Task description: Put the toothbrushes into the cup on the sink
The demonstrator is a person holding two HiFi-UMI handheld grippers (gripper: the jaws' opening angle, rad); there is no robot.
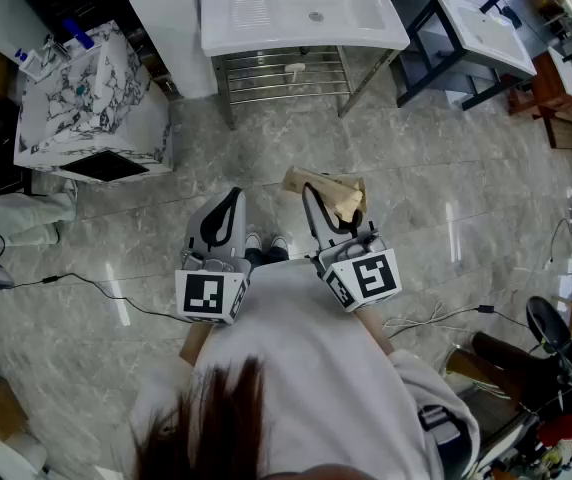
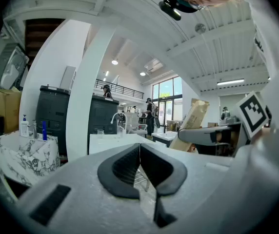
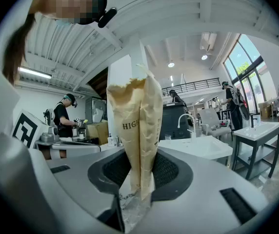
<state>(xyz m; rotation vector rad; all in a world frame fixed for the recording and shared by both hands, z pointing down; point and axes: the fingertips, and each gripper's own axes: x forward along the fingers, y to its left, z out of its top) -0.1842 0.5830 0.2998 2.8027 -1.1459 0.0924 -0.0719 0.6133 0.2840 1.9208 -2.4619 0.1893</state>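
Your right gripper (image 3: 140, 172) clamped an upright tan paper packet (image 3: 135, 116); your left gripper (image 2: 139, 162) was closed, empty.

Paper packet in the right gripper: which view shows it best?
Right gripper view: the paper packet stands upright, clamped between the fingers, print partly readable. Head view shows only its top; left gripper view shows it small, at right.

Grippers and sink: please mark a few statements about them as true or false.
1. The right gripper is shut on a tan packet. True.
2. The left gripper is open. False: it is shut, with nothing in it.
3. The packet lies on the sink. False: the right gripper holds it, away from the sink.
4. A cup stands on the sink. True.
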